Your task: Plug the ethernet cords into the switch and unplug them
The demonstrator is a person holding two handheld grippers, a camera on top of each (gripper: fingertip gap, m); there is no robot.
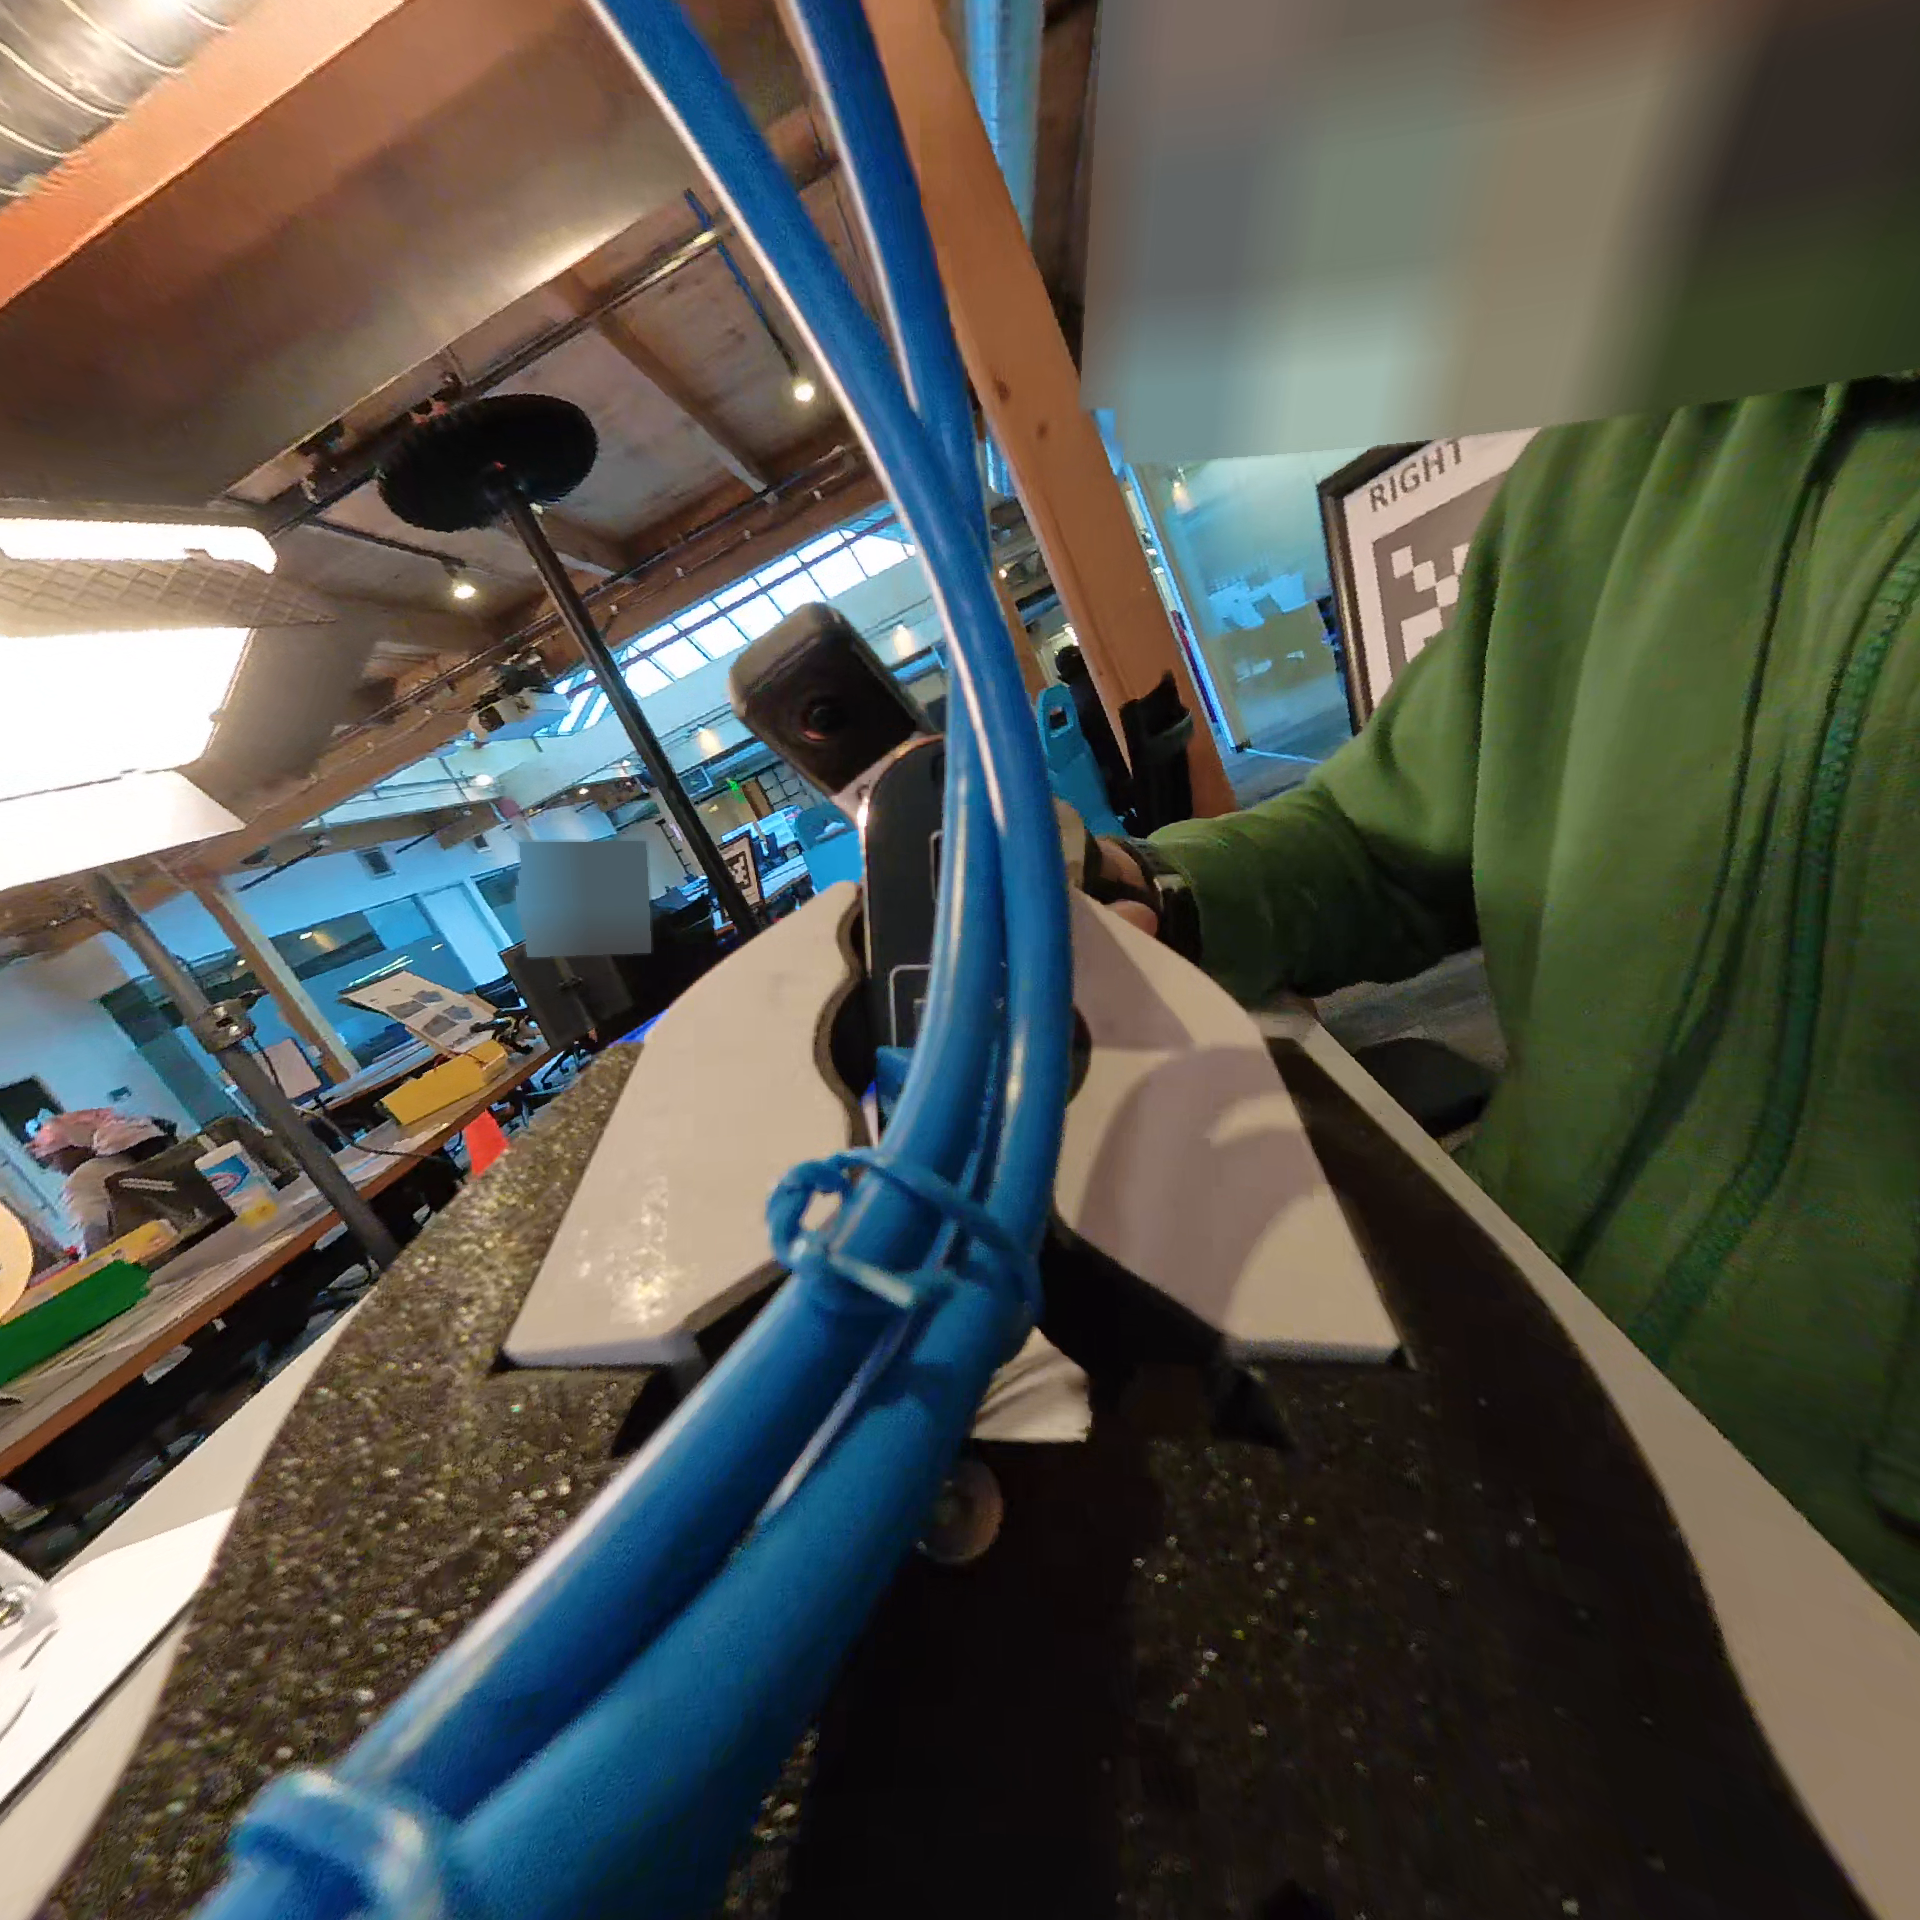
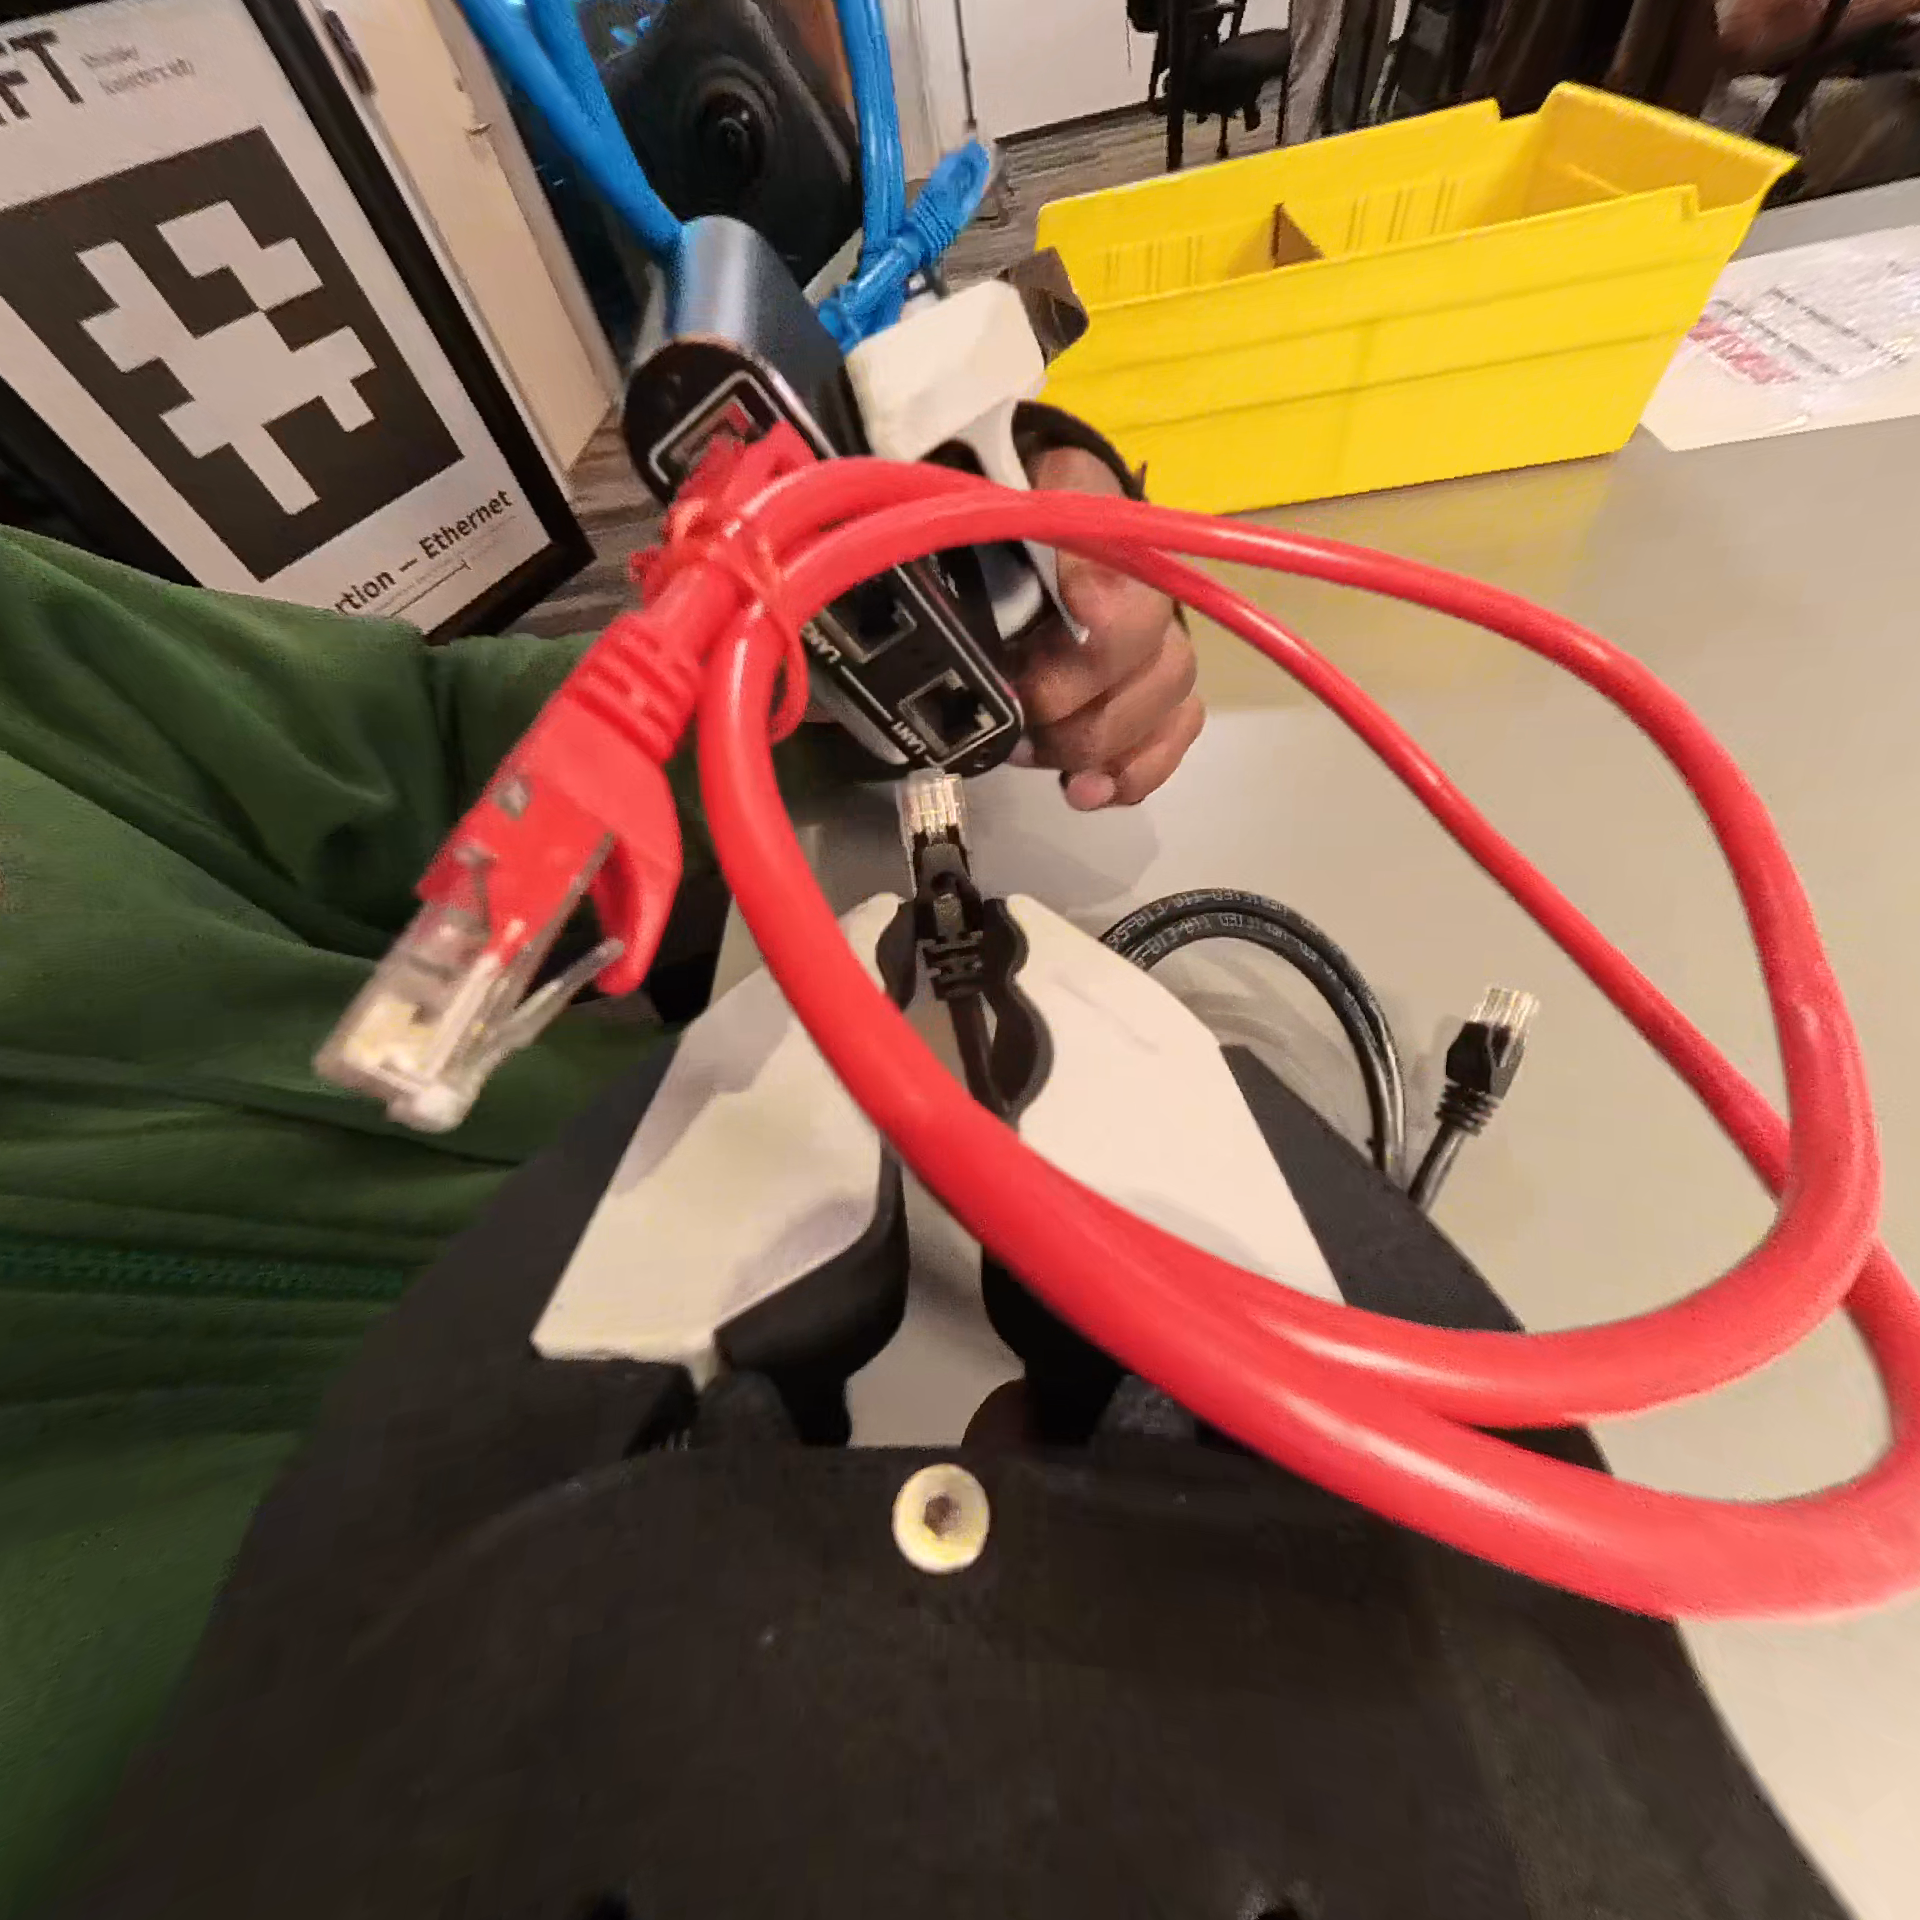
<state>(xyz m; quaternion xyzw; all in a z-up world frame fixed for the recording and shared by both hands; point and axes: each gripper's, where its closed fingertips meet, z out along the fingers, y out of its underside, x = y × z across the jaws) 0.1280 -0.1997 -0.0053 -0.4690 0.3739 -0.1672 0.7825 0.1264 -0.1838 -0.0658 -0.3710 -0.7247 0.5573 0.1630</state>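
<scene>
Right tongs (image 2: 951, 997) pinch the black cord's plug (image 2: 935, 810) just under the switch's (image 2: 831, 582) free port at 12 o'clock, lined up to insert, while left tongs (image 1: 961, 1039) clamp the switch steady off the surface (image 2: 1558, 831), red cord (image 2: 1247, 1039) already plugged.

Framed marker placard (image 1: 1403, 582): bearing one printed word above its pattern. Second framed placard (image 2: 239, 343): carrying lettering above and below. Switch (image 2: 940, 717): showing small white port labels. Black ethernet cord (image 2: 1247, 920): wearing jacket print. Paper sheet (image 2: 1808, 322): showing blurred print.
</scene>
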